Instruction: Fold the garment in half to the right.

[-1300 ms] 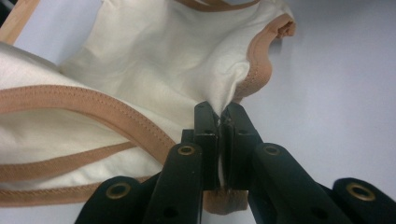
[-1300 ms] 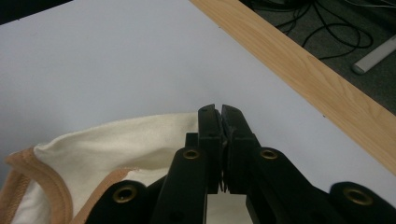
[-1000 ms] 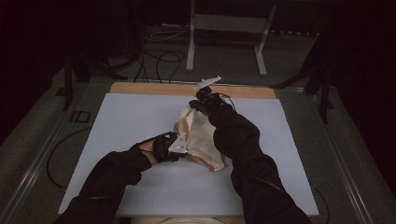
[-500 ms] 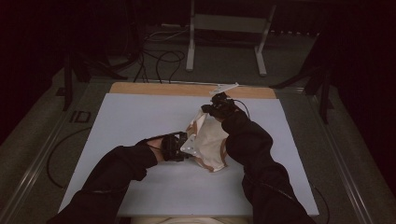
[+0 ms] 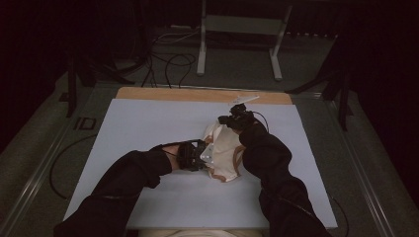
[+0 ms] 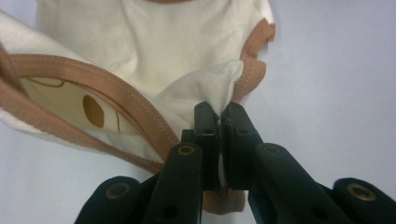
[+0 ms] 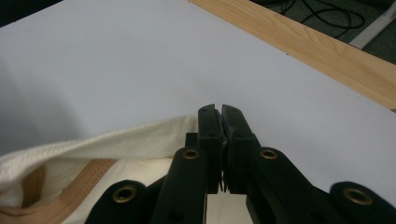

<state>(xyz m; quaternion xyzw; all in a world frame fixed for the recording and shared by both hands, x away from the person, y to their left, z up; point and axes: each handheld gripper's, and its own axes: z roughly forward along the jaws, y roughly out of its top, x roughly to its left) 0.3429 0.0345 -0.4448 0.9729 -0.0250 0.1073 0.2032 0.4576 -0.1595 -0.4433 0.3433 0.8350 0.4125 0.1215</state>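
The garment (image 5: 222,153) lies on the table (image 5: 138,128) between the two tools, with the left tool (image 5: 205,154) at its left edge and the right tool (image 5: 228,120) at its far edge. Beyond the right tool runs the table's wooden strip (image 5: 163,94), and behind that stands a stand (image 5: 242,29) on the floor.

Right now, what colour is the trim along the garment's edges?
Tan-brown trim on a cream garment, clearest in the left gripper view.
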